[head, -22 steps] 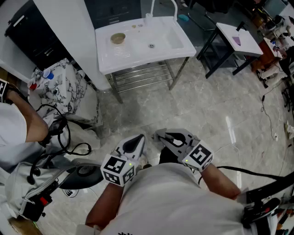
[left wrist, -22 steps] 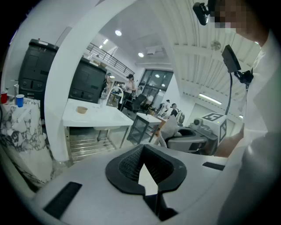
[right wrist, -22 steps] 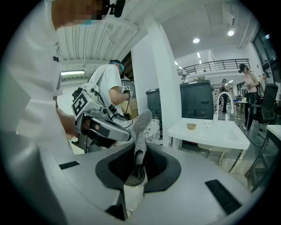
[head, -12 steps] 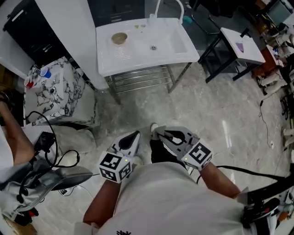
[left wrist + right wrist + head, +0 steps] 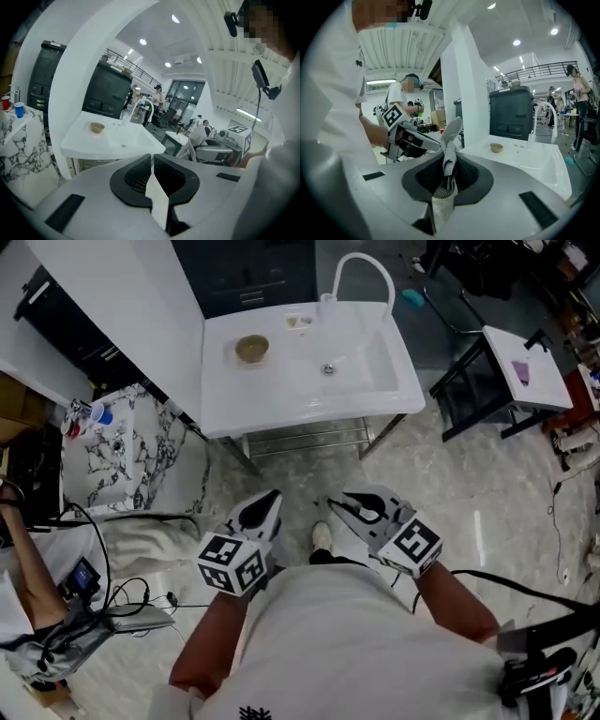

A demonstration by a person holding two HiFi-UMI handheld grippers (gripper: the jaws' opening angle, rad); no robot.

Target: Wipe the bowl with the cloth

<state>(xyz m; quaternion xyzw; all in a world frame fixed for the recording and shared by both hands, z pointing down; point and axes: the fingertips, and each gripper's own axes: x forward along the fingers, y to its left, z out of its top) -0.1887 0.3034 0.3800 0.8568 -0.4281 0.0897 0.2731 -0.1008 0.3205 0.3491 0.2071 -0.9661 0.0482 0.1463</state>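
Currently my left gripper (image 5: 152, 159) has its jaws fully together with nothing between them, while my right gripper (image 5: 449, 164) is clamped on the cloth (image 5: 451, 136), a grey knit strip that stands up out of the jaws. Both tools are held side by side above the floor (image 5: 450, 474), well short of the front edge of the sink unit (image 5: 225, 395). The bowl (image 5: 251, 350) sits upright on the unit's flat left section, near the back edge and left of the basin (image 5: 352, 367), well apart from both tools.
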